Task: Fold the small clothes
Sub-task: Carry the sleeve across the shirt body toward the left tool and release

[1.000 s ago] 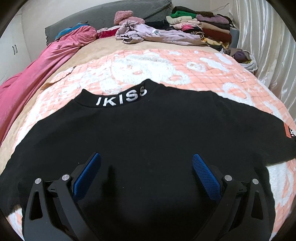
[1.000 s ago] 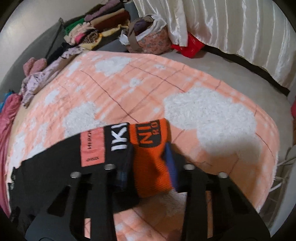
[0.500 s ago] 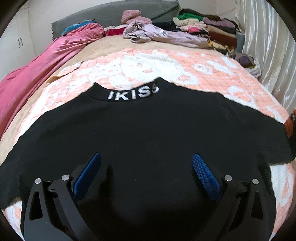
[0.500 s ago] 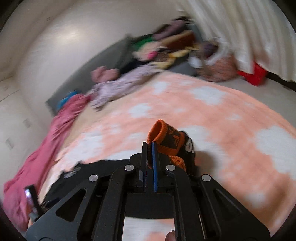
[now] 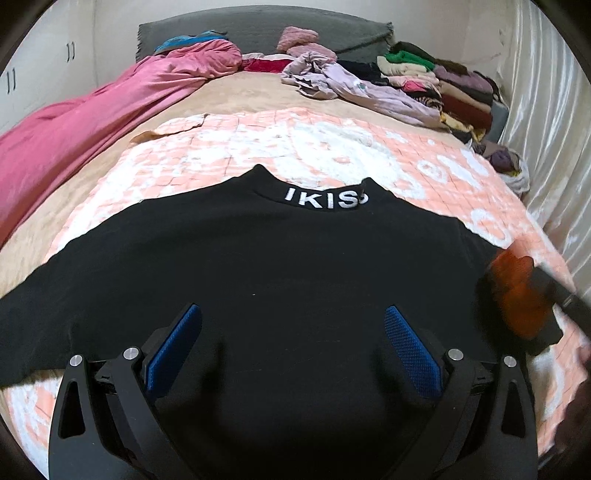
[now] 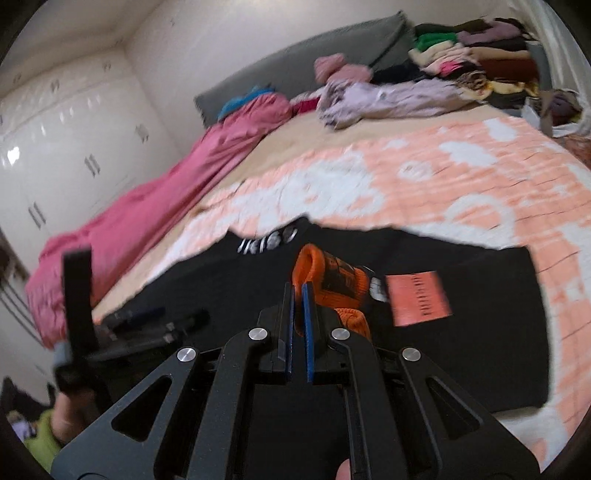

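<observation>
- Looking along my left gripper (image 5: 293, 352), I saw its blue pads spread wide apart over the lower half of the black sweater (image 5: 258, 280), with nothing between them.
- The sweater lay flat on the peach-and-white blanket (image 5: 332, 147), its lettered collar (image 5: 325, 197) at twelve o'clock from that gripper.
- My right gripper (image 6: 299, 310) was clamped together on the orange cuff (image 6: 332, 284), the knit bunched up past the pads at one o'clock, above the black body of the sweater.
- An orange-pink label patch (image 6: 421, 297) showed on the black cloth just beside the cuff, at three o'clock from it.
- In the left wrist view the same cuff was a blurred orange mass at the three o'clock edge, over the sweater's right side.
- Open blanket ran from the collar toward twelve o'clock and along the sweater's far hem at three o'clock in the right wrist view.
- The pink duvet (image 5: 92, 122) hemmed in the bed's ten o'clock side; a pale curtain (image 5: 546, 110) closed the two o'clock side.
- Stacked folded clothes (image 5: 436, 85) and a loose lilac garment (image 5: 354, 88) filled the one o'clock corner against the grey headboard (image 5: 258, 22).
- A bag (image 5: 513, 168) sat by the curtain with dark purple cloth in it; I could not tell what else it held.
- White wardrobe doors (image 6: 62, 147) stood at ten o'clock in the right wrist view.
</observation>
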Available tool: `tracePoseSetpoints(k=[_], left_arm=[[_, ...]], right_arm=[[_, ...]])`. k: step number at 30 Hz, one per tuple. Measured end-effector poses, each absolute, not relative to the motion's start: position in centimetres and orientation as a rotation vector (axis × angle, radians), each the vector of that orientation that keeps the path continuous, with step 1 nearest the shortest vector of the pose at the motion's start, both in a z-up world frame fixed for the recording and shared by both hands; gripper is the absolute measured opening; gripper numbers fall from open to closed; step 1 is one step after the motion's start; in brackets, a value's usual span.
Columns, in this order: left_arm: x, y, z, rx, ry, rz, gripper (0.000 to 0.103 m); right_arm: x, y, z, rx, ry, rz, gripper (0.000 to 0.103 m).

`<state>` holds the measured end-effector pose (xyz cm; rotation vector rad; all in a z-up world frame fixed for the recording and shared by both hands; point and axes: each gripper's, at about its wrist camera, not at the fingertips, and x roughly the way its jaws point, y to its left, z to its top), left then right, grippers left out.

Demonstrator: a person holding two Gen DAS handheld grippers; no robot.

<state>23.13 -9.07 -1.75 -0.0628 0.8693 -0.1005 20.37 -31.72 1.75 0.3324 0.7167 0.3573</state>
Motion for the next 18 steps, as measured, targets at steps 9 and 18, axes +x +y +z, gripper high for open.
tracePoseSetpoints(k=[9, 18], left_arm=[[22.7, -8.5, -1.7, -0.117, 0.869, -0.155, 0.099], [21.7, -14.6, -2.1, -0.054, 0.913, -0.309, 0.099]], right_arm=[[19.8, -31.5, 1.6, 0.321, 0.701, 0.361, 0.033], [19.9, -36.7, 1.8, 0.353, 0.675, 0.154, 0.037]])
